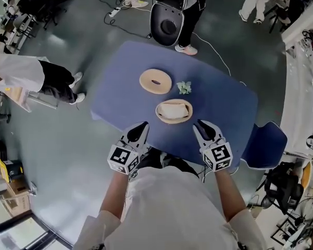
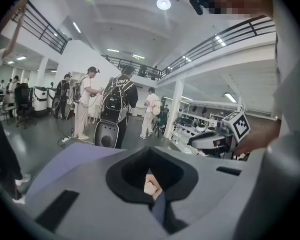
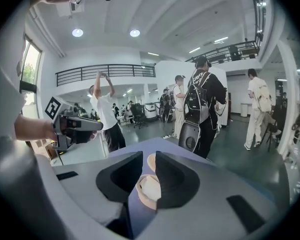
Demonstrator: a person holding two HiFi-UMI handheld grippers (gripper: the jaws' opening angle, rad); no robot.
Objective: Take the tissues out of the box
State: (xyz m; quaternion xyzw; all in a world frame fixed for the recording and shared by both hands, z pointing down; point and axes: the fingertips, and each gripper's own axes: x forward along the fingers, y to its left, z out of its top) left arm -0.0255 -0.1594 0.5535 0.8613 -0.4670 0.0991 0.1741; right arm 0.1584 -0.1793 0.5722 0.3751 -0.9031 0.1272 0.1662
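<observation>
So the box (image 1: 174,121) is sitting open near the middle of the blue table (image 1: 120,87), with the white tissues (image 1: 173,110) still stacked inside it. Neither gripper is touching it.

Both of the person's arms reach out from the bottom of the head view, forearms roughly parallel, one on each side of the box. Each gripper is tilted a bit downward toward the tabletop.

The left gripper (image 1: 144,125) hangs over the near table edge, just short of the box and off to its left. In its own view the jaws come together at the tips and nothing is pinched in them. You just get a peek of the box and the table through the hollow under the tips.

The right gripper (image 1: 202,126) is on the box's right and also a little short of it. Its jaws are a narrow slit apart and empty, with the box showing through the gap further off.

Past the box there's a ring-shaped wooden lid (image 1: 155,81) lying flat. Just beside that, to the right, is a small crumpled greenish wad (image 1: 184,87).

A blue chair (image 1: 265,145) is tucked at the table's right corner, and a few people stand around on the grey floor beyond.
</observation>
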